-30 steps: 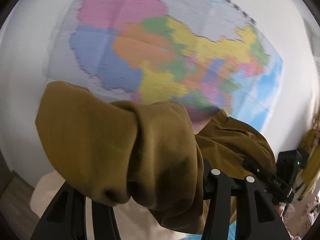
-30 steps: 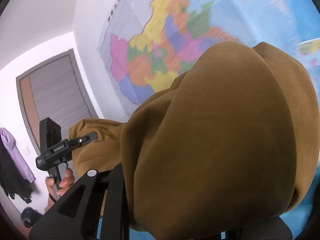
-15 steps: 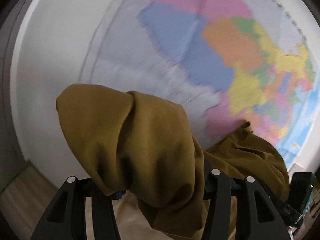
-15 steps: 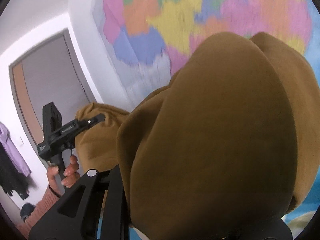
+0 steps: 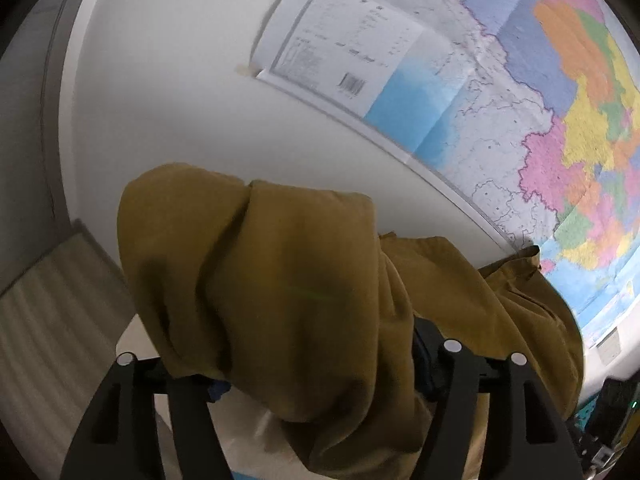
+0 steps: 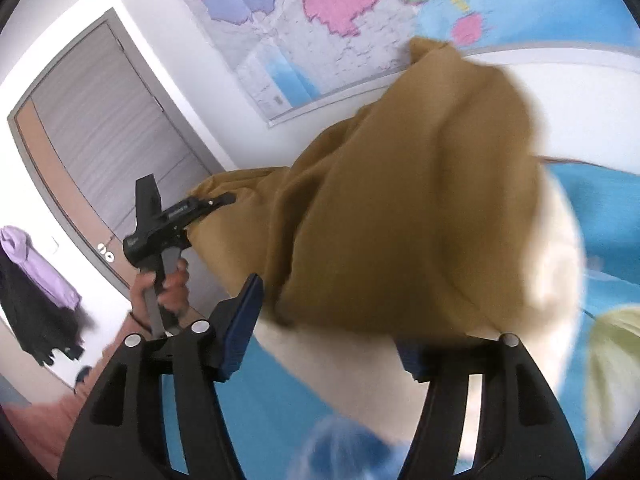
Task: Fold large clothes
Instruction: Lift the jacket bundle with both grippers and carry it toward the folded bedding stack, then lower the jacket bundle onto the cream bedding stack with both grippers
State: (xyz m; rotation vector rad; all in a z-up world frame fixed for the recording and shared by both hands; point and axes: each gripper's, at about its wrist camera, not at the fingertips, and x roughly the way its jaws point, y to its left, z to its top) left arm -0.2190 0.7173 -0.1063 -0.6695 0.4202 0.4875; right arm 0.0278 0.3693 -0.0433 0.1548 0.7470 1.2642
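While both tools are spreading apart, the brown garment (image 5: 288, 292) is draping loose over the left tool (image 5: 320, 384) and slipping off the right tool (image 6: 324, 340) toward the bed (image 6: 612, 220). Soft, floppy, probably light; gripping hem corners looks best.
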